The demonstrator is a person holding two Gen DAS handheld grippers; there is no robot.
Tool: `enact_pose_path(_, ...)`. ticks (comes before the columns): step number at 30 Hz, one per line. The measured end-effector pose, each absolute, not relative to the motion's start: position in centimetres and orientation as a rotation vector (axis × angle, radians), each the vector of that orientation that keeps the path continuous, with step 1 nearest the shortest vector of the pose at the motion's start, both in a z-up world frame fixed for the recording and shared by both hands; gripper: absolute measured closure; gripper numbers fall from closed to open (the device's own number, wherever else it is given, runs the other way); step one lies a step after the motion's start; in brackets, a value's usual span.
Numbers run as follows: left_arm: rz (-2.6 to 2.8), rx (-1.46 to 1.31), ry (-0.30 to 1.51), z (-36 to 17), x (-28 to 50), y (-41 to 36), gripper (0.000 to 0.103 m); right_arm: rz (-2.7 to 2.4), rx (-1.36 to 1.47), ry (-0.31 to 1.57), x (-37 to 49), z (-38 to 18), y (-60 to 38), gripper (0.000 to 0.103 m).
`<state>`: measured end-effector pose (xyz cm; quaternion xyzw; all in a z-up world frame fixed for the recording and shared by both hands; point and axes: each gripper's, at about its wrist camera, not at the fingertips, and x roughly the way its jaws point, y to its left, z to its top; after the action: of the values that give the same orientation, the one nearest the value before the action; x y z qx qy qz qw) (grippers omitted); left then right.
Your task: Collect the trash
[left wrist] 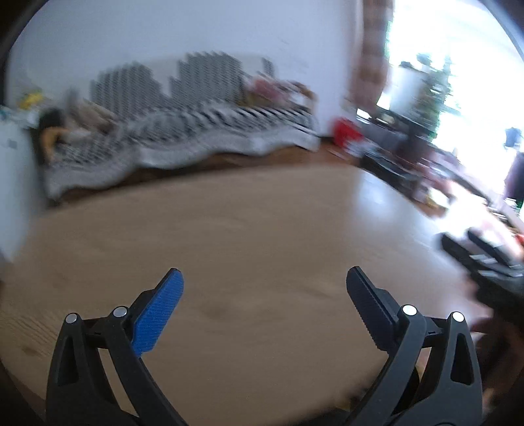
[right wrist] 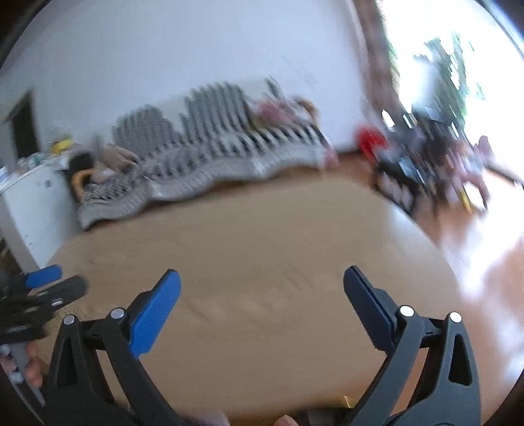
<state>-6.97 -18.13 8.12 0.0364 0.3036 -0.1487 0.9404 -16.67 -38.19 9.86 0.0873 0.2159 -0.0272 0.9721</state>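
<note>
Hovering over the round wooden bench (left wrist: 245, 236), both tools spread wide with nothing between the pads; left tool (left wrist: 264, 288) points across the bench toward 12 o'clock; right tool (right wrist: 262, 288) does the same; both views are motion-blurred; no trash can be made out on the bench in either view, cannot tell where it is; sofa under a black-and-white patterned throw (left wrist: 183, 131) sits past the bench at 11 o'clock against the white wall (left wrist: 196, 29); red object (left wrist: 344, 131) on the floor at 1 o'clock; bright window (left wrist: 458, 49) at 2 o'clock; white cabinet (right wrist: 36, 209) at 9 o'clock in the right view; right tool shows at 3 o'clock in the left view, left tool at 9 o'clock in the right view.
</note>
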Motion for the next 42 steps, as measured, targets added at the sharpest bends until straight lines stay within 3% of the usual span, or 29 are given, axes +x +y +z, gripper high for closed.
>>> enact_pose_path(7, -0.085, 0.037, 0.563, 5.7, 0.3, -9.1, 0.006, -0.115, 0.198, 0.475, -6.7, 8.5, -30.3, 0.007)
enact_pose_path(9, -0.042, -0.002, 0.624, 3.6, 1.0, -6.6, 0.006, -0.136, 0.194, 0.480, -5.2, 6.8, -28.4, 0.007)
enact_pose_path(16, -0.063, 0.008, 0.676, 2.7, 3.6, -4.3, 0.006, -0.128, 0.182, 0.676, -0.1, 2.5, -24.9, 0.007)
enact_pose_path(42, -0.104, -0.003, 0.723, 1.5, 3.1, -6.0, 0.006, -0.077, 0.122, 0.696, -1.6, 1.1, -24.2, 0.007)
